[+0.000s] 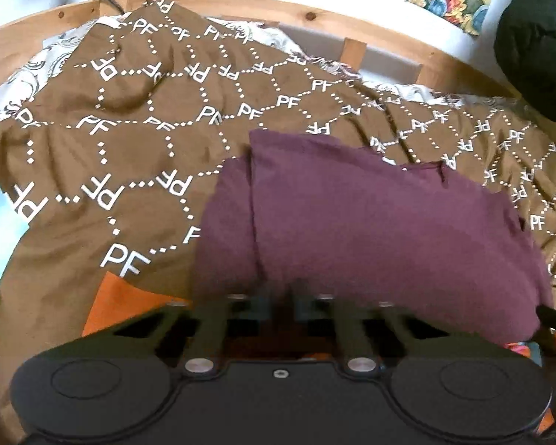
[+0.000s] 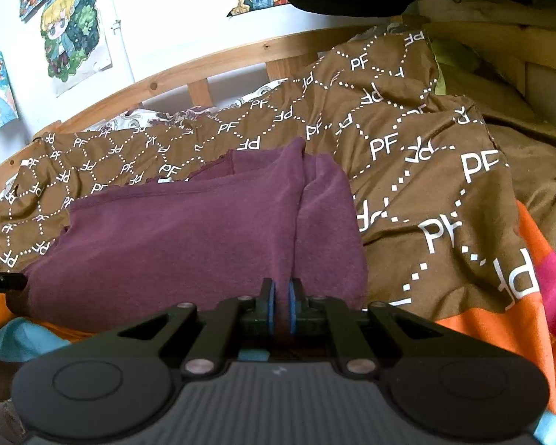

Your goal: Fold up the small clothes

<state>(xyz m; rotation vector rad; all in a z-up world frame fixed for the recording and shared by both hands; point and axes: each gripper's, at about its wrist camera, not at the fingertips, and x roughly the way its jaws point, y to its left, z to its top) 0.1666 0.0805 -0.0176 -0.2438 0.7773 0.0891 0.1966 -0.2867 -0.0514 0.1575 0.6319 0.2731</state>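
A maroon garment lies partly folded on a brown blanket printed with white "PF" letters. My left gripper is shut on the garment's near edge, which drapes over the fingertips. In the right wrist view the same maroon garment stretches to the left. My right gripper is shut on a pinched fold of its near edge, between blue pads. The tip of the other gripper shows at the far left, at the garment's other corner.
A wooden bed frame runs along the far side against a white wall with posters. An orange, pink and blue cover lies under the blanket at the near side. A dark bundle sits at the far right.
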